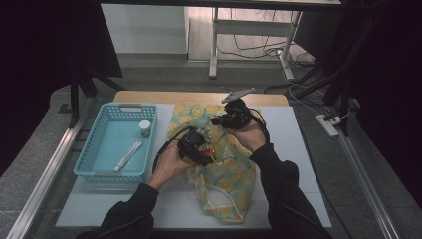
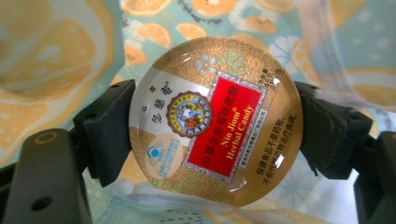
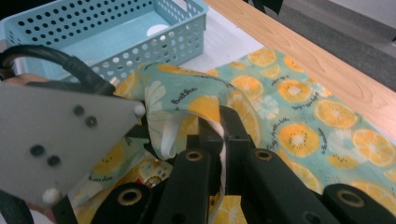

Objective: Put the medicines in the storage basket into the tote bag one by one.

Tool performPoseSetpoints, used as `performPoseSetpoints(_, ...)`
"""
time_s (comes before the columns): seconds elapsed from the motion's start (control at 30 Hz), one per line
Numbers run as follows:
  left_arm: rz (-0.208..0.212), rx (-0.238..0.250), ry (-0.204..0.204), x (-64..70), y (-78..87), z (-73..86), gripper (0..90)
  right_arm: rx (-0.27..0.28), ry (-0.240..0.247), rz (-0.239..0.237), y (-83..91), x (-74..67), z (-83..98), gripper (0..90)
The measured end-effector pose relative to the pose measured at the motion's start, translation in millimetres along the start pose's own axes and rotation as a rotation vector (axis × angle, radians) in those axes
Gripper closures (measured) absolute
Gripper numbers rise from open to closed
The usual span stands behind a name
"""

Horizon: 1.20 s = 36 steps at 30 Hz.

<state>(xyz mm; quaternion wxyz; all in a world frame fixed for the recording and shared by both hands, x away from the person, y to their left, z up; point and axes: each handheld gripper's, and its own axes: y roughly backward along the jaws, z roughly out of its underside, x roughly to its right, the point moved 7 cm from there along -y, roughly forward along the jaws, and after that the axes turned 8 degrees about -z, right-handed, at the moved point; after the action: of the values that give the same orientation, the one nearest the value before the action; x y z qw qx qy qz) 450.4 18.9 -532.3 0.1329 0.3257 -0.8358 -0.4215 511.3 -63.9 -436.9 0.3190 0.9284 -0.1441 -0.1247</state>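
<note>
The left gripper (image 2: pixel 215 126) has its jaws spread wide and clamped on opposite edges of a round Nin Jiom Herbal Candy tin (image 2: pixel 215 122), label facing the camera. The tin sits just above the orange-print fabric bag (image 1: pixel 224 172), at its opening near the middle of the white table mat (image 1: pixel 298 149). The right gripper (image 3: pixel 223 133) has its jaws fully closed, pinching the bag's white-lined rim and holding that edge raised. A light blue perforated basket (image 1: pixel 99 149) stands to the left of the bag, holding a small white-capped jar (image 1: pixel 145 128) and a white tube (image 1: pixel 128 155)
</note>
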Motion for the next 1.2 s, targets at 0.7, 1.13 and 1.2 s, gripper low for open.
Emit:
performPoseSetpoints(0.7,-0.039,0.020,0.003,-11.5,-38.9,-12.4,20.2,-0.004,-0.053,0.022,-2.5,19.5,15.5,90.0)
performPoseSetpoints(1.13,-0.063,0.051,0.012,-11.5,-40.9,-13.5,15.9,-0.006,-0.069,0.030,-3.4,25.6,19.8,90.0)
performPoseSetpoints(1.2,-0.054,0.057,0.014,-10.2,-37.5,-14.1,15.1,-0.005,-0.070,0.029,-3.1,25.3,19.5,90.0)
